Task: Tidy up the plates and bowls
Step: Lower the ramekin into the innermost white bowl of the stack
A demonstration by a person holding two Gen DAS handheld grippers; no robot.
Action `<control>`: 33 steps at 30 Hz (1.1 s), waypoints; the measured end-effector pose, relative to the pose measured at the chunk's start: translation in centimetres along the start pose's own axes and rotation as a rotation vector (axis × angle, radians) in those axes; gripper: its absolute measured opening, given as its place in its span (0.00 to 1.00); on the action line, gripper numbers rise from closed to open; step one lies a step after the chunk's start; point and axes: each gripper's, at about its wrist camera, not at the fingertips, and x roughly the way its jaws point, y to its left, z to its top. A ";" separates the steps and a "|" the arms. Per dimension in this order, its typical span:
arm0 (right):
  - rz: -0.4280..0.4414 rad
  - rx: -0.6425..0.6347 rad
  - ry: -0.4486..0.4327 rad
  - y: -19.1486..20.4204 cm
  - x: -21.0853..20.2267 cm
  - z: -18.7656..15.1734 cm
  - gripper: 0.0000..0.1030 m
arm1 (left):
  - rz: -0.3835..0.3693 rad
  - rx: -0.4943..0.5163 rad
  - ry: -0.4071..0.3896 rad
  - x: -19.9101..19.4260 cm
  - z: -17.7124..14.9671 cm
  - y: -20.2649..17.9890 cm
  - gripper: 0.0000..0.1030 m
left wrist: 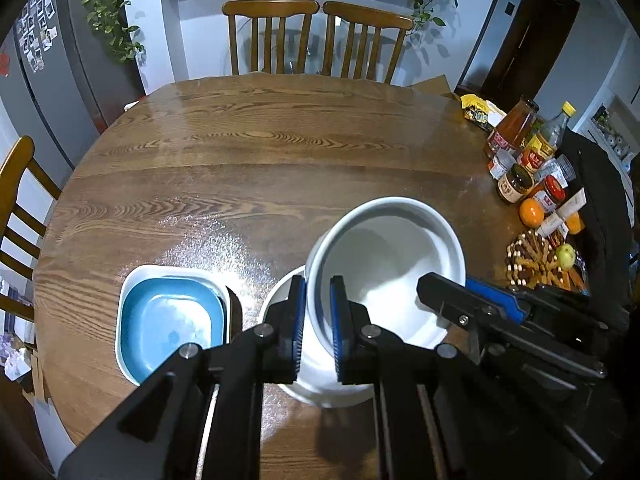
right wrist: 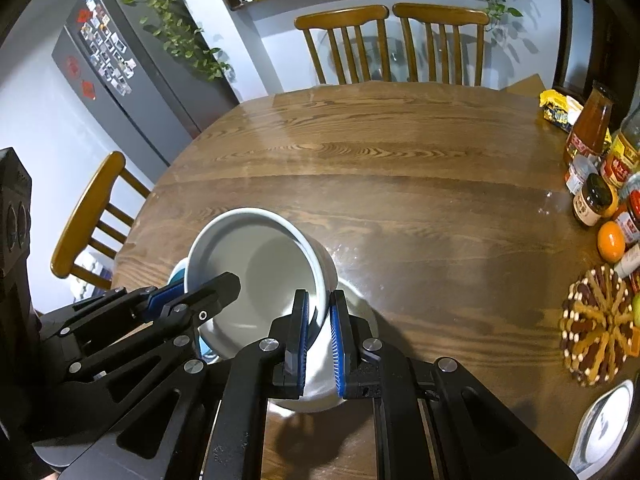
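A deep white bowl (left wrist: 384, 264) hangs tilted above the wooden table (left wrist: 280, 152), held by both grippers. My left gripper (left wrist: 318, 280) is shut on the bowl's left rim, one pad inside and one outside. My right gripper (right wrist: 320, 294) is shut on the opposite rim of the same bowl (right wrist: 260, 264). Each gripper shows in the other's view: the right gripper (left wrist: 452, 288) and the left gripper (right wrist: 200, 284). Under the bowl a second round white dish (left wrist: 276, 296) rests on the table, mostly hidden. To the left lies a blue square plate (left wrist: 172, 320) inside a white square plate (left wrist: 132, 280).
Jars, bottles (left wrist: 516, 128), an orange (left wrist: 531, 212) and a woven trivet (right wrist: 596, 328) crowd the table's right edge. A white plate (right wrist: 604, 428) lies at the near right. Two chairs (left wrist: 316, 36) stand at the far side, another chair (right wrist: 88, 216) at the left.
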 end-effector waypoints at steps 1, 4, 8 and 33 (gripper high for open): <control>-0.003 0.002 0.002 0.2 0.0 -0.2 0.11 | -0.002 0.002 0.004 0.0 -0.1 0.0 0.10; -0.013 0.009 0.009 0.6 0.0 -0.8 0.11 | -0.009 0.009 0.019 0.1 -0.6 0.2 0.10; -0.020 0.017 0.017 0.8 0.2 -1.2 0.11 | -0.013 0.022 0.035 0.3 -1.1 0.3 0.10; -0.037 0.056 0.104 1.0 3.1 -3.4 0.11 | -0.027 0.019 0.141 3.5 -2.9 0.6 0.09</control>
